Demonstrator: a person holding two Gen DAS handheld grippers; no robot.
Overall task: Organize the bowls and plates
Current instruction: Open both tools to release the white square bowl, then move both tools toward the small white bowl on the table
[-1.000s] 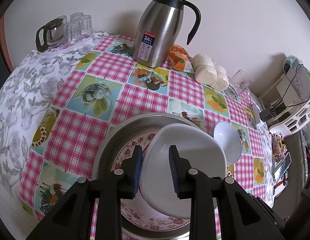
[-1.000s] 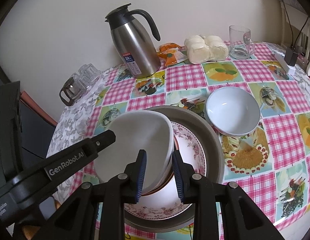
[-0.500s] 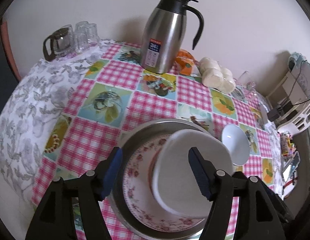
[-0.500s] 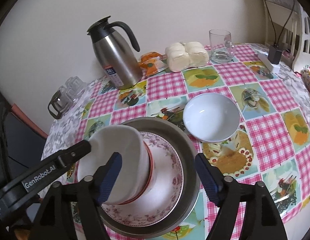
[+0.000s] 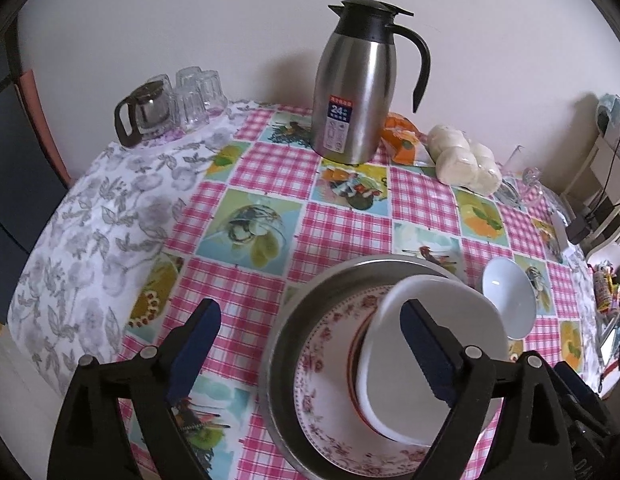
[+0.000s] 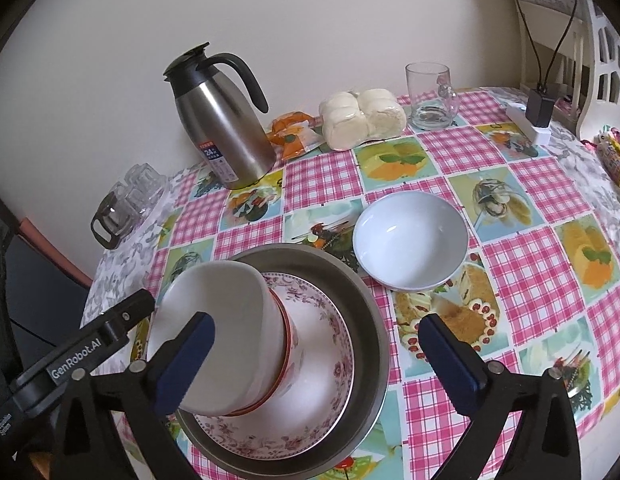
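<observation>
A white square bowl sits nested in a red-rimmed bowl on a floral plate, all inside a metal basin. A round white bowl stands alone on the checked cloth to the right of the basin. My left gripper hangs over the stack's left side, jaws opening, pads clear of the bowl. My right gripper straddles the stack from the near side, jaws opening wide, touching nothing. The left gripper's arm shows beside the stack.
A steel thermos jug stands at the back by the wall. A glass teapot with several tumblers is back left. An orange packet, a pack of buns, a glass mug and a charger line the back right.
Both grippers were shut on the white square bowl's rim; both have let go and spread wide. The bowl now rests in the stack, and both views have drawn back slightly.
</observation>
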